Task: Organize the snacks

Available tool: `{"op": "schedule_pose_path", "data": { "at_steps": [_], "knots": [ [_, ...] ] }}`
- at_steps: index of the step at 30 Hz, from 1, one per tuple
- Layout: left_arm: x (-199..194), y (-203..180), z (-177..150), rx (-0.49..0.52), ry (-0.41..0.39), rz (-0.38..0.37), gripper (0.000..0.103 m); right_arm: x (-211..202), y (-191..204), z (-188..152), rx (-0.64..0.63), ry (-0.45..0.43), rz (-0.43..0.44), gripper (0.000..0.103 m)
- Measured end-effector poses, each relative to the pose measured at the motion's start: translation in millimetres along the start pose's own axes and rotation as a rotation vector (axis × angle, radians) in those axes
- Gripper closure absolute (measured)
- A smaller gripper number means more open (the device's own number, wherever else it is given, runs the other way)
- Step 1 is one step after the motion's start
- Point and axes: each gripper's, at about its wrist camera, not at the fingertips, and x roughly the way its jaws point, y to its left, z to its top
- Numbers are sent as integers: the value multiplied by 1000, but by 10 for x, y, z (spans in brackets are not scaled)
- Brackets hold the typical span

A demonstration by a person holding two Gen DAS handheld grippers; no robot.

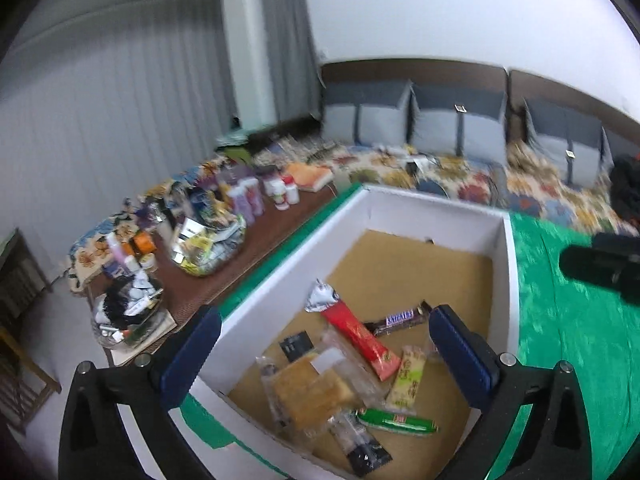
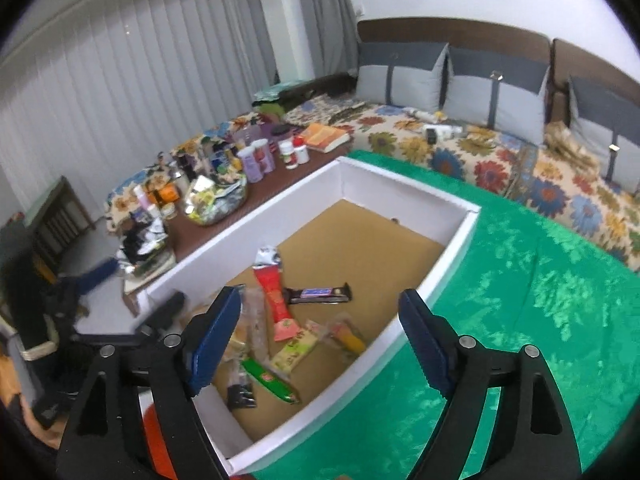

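Both grippers, left (image 1: pixel 324 344) and right (image 2: pixel 320 344), hang wide apart and hold nothing above a white box (image 1: pixel 510 280) on a green cloth (image 2: pixel 540 320). The snacks lie heaped at the box's near end: a red pack (image 1: pixel 360 336), a chocolate bar (image 1: pixel 400 320), a green bar (image 1: pixel 396 420), and biscuits (image 1: pixel 312 392).
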Motion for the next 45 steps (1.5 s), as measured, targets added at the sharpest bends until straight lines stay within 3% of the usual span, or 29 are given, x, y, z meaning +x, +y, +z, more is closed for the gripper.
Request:
{"op": "schedule_pose_path", "data": {
  "at_steps": [4, 9, 14, 18, 23, 45],
  "knots": [
    [25, -21, -31, 9, 63, -7, 0, -5, -30, -80, -4, -5, -60, 16],
    [3, -39, -70, -1, 57, 21, 0, 37, -51, -142, -12, 29, -88, 16],
    [146, 21, -80, -29, 162, -9, 0, 59, -33, -181, -20, 45, -95, 16],
    [174, 94, -128, -68, 166, -26, 0, 76, 10, -194, -30, 50, -99, 16],
    [185, 96, -154, -46, 160, 12, 0, 116, 67, -195, -43, 61, -97, 16],
    [159, 133, -129, -60, 143, 27, 0, 188, 243, -178, -73, 82, -88, 16]
  ]
}}
